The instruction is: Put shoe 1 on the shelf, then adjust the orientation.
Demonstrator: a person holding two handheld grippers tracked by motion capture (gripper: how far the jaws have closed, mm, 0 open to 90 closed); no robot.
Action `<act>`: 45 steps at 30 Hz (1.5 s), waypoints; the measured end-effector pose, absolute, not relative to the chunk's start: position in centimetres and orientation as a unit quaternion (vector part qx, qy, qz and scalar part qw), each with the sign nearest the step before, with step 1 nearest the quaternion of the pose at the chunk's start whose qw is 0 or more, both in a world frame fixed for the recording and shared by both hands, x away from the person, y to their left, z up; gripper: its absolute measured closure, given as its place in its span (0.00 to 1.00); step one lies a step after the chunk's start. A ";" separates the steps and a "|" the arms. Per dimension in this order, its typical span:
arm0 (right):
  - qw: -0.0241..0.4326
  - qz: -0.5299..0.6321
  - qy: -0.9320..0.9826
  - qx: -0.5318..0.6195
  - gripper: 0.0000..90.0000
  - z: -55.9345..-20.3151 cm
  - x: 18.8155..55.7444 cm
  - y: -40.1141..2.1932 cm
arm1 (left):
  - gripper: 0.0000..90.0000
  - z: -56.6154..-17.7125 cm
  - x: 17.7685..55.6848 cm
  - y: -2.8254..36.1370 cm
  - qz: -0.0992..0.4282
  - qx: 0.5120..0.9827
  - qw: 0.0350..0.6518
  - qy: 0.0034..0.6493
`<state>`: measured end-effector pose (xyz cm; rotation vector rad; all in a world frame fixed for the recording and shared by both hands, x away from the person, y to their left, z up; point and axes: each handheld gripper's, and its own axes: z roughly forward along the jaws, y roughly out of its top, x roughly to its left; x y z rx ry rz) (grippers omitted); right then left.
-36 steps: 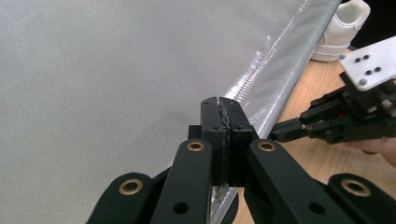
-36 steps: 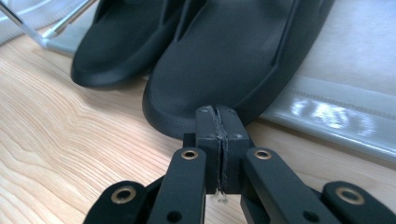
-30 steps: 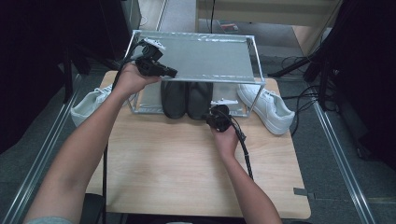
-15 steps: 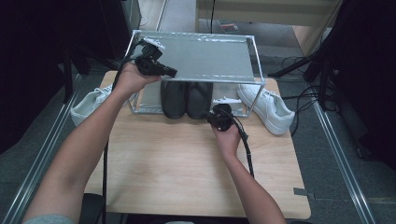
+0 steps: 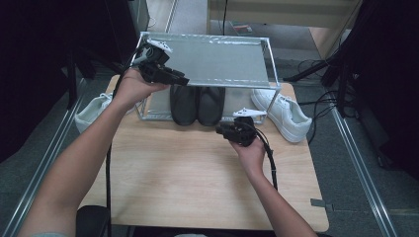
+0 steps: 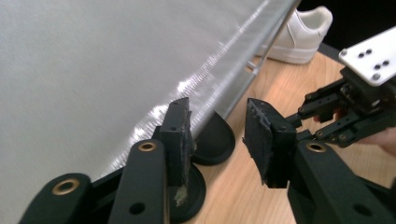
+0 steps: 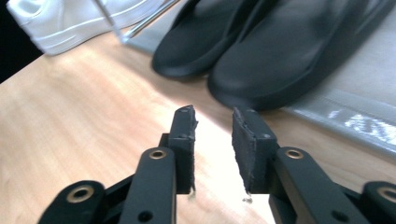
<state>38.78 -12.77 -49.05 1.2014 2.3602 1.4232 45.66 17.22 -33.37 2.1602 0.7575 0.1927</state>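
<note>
- Right now the left claw (image 5: 180,79) is hovering at the front-left corner of the rack's top shelf (image 5: 217,59); its jaws have just been opening and are standing partly apart with nothing between them.
- In the left gripper view those jaws are framing bare air, with the shelf's front rail (image 6: 233,65) running toward one o'clock and the toes of the black slippers (image 6: 212,140) peeking out beneath it.
- The right claw (image 5: 221,130) is sitting low over the surface (image 5: 188,182), just in front of the slippers (image 5: 197,104); its jaws too have just been opening, and they are gripping nothing.
- In the right gripper view the nearer slipper's toe (image 7: 280,70) is lying at about one o'clock from the jaw tips, close but apart from them.
- The slippers are resting side by side on the rack's lower shelf, toes toward the person.
- As I read it, both claws are letting go and backing off, so the next move is calling for picking a new target, likely one white sneaker (image 5: 281,113) at three o'clock or the other (image 5: 94,111) at nine o'clock of the rack.
- The slippers' heels are hiding under the top shelf, and the left sneaker is partly covered by the forearm.
</note>
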 end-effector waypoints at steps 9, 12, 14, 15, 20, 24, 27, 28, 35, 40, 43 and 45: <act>0.068 0.488 0.799 0.344 0.67 -48.9 36.9 -13.5 | 0.57 -34.4 42.8 18.4 0.070 0.853 0.423 0.298; 0.070 0.481 0.807 0.334 0.63 -48.8 36.5 -13.6 | 0.55 -34.9 42.2 18.5 0.062 0.854 0.421 0.300; 0.077 0.484 0.807 0.330 0.61 -48.7 36.1 -13.7 | 0.55 -35.5 41.8 18.5 0.062 0.856 0.418 0.298; 0.076 0.486 0.805 0.330 0.60 -48.7 36.0 -13.8 | 0.54 -35.7 41.6 18.6 0.059 0.857 0.418 0.297; 0.059 0.488 0.805 0.331 0.45 -49.2 35.6 -14.7 | 0.50 -37.0 40.6 18.6 0.056 0.860 0.417 0.289; 0.042 0.493 0.806 0.324 0.31 -49.3 35.5 -15.2 | 0.49 -37.9 39.9 18.5 0.059 0.861 0.415 0.288; 0.029 0.508 0.794 0.332 0.29 -49.1 35.3 -15.8 | 0.48 -38.9 39.4 18.4 0.054 0.862 0.412 0.292; 0.028 0.512 0.792 0.332 0.32 -49.1 35.1 -16.1 | 0.47 -39.4 39.2 18.4 0.050 0.863 0.409 0.293; 0.047 0.496 0.801 0.333 0.42 -49.2 34.1 -17.9 | 0.47 -42.1 38.3 18.5 0.043 0.863 0.406 0.299; 0.055 0.501 0.792 0.344 0.40 -49.1 34.0 -19.1 | 0.46 -43.2 37.8 18.9 0.034 0.865 0.398 0.304; 0.056 0.511 0.783 0.350 0.40 -48.9 34.2 -19.5 | 0.46 -43.5 37.5 19.5 0.035 0.860 0.404 0.308; 0.062 0.513 0.782 0.350 0.40 -48.8 34.2 -19.7 | 0.46 -43.7 37.4 19.9 0.039 0.863 0.396 0.311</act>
